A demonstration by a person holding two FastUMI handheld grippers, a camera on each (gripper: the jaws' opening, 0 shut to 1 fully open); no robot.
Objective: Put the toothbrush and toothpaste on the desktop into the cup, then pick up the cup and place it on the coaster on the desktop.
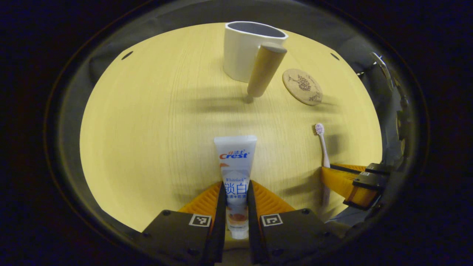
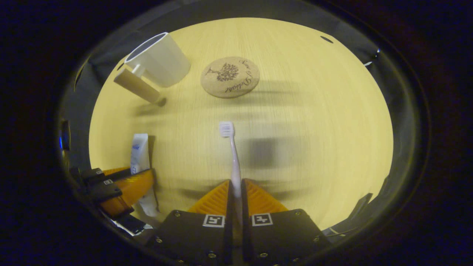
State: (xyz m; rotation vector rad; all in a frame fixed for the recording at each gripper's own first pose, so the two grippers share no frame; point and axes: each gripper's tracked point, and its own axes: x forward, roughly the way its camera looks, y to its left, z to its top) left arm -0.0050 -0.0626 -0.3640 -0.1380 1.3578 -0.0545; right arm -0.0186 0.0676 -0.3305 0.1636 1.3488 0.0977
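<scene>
Clamped between the orange ribbed fingers of the left gripper [image 1: 236,199]: white-and-blue toothpaste tube [image 1: 235,173], crimped end forward. Pinched likewise by the right gripper [image 2: 235,199]: slim pink toothbrush [image 2: 232,155], bristles ahead. Beyond, on the pale wooden desktop [image 1: 155,122]: white cup with wooden handle [image 1: 251,50], beside round cork coaster [image 1: 302,87].
</scene>
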